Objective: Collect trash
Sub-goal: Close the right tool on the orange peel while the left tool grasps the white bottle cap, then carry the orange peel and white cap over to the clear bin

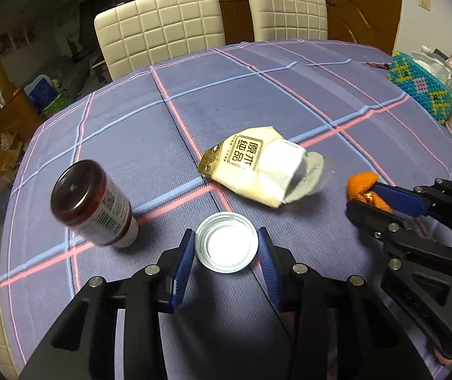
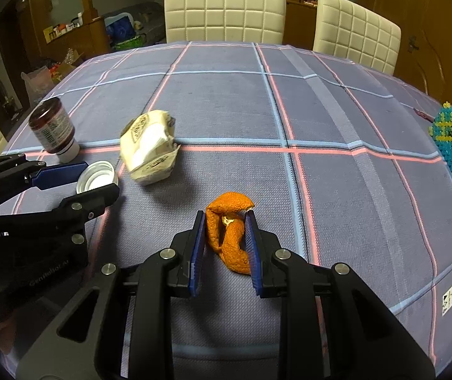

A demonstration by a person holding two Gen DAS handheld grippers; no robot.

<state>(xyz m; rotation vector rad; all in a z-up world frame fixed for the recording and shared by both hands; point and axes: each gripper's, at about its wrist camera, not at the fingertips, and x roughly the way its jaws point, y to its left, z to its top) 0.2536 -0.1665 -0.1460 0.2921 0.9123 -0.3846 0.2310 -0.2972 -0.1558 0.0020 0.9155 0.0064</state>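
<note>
the left gripper [image 1: 226,247] sits low over the worktop [image 1: 257,101], which is covered in a purple cloth with pink and blue lines. its blue-padded fingers [image 1: 183,262] bracket a white jar lid [image 1: 226,242] lying rim-up on the cloth; the pads stand right at the lid's edges on both sides, but whether they actually press it cannot be told, so the fingers read as spread around the lid rather than closed.

the right gripper [image 2: 225,236] has its fingers [image 2: 197,247] on either side of a curled piece of orange peel [image 2: 227,237], drawn in against it (the peel bulges out above and below the pads), so it is gripping the peel near the worktop's front edge.

beyond the lid, a crumpled cream-coloured wrapper [image 1: 257,171] with printed characters lies on the cloth, roughly between the two grippers. to the left of the lid stands a dark jar [image 1: 94,202] with a barcode label, upside down on its white neck and apparently tilted.

on the right side of the worktop rests a beaded teal box [image 1: 422,88]. two cream quilted chairs [image 1: 159,28] stand at the far side.
</note>
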